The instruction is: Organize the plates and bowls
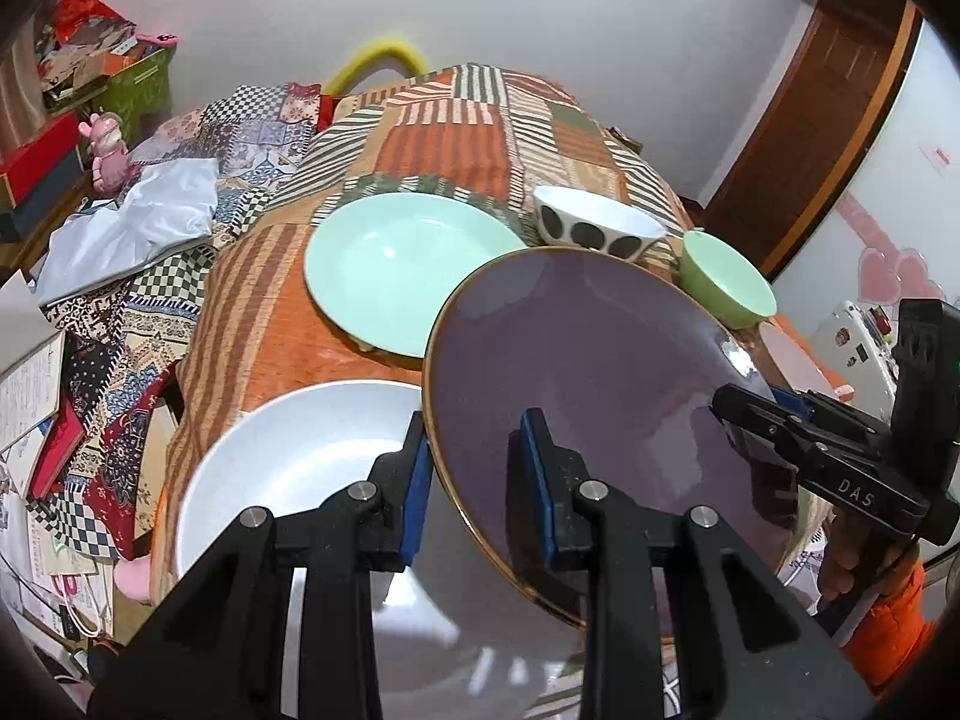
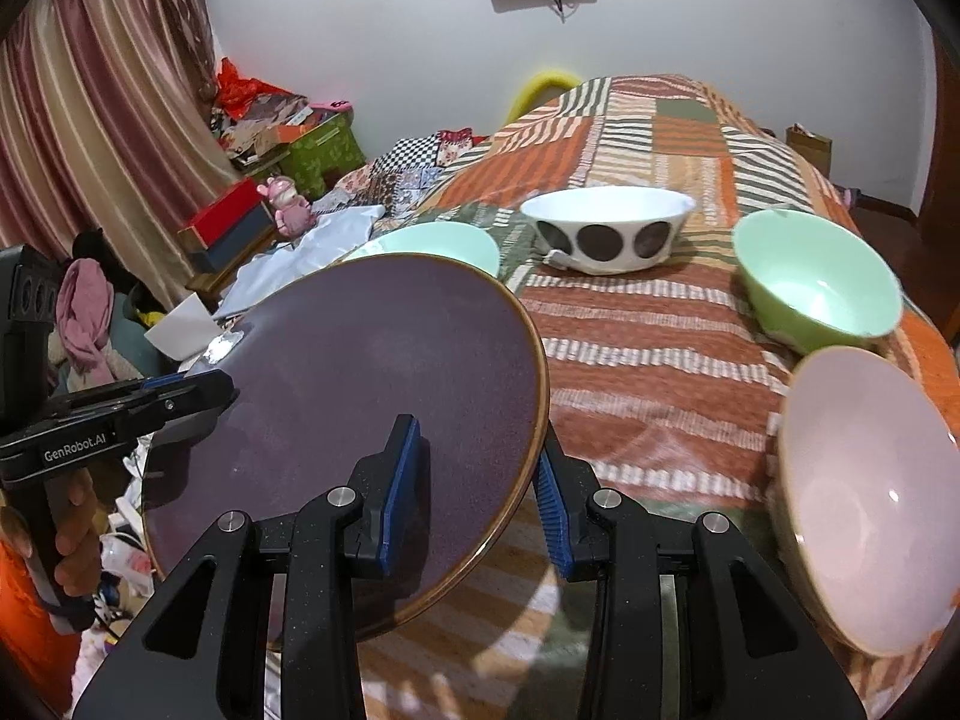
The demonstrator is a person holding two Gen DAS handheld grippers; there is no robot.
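Observation:
A purple plate [image 1: 576, 372] with a gold rim is held tilted above the table between both grippers. My left gripper [image 1: 480, 468] is shut on its left rim, and my right gripper [image 2: 477, 486] is shut on the opposite rim of the purple plate [image 2: 360, 384]. Each gripper shows in the other's view: the right gripper [image 1: 741, 414] and the left gripper [image 2: 204, 387]. Under the plate's left side lies a white plate [image 1: 288, 468]. Beyond it are a mint plate [image 1: 408, 270], a dotted white bowl [image 2: 606, 234], a green bowl [image 2: 816, 282] and a pink bowl [image 2: 864, 498].
The table carries a striped patchwork cloth [image 2: 648, 330]. To the left lie a checked cloth with a pale bag [image 1: 132, 228], books [image 1: 36, 396], boxes [image 2: 228, 228] and a pink figurine [image 2: 288, 204]. A person's hand in an orange sleeve [image 1: 888, 606] holds the right gripper.

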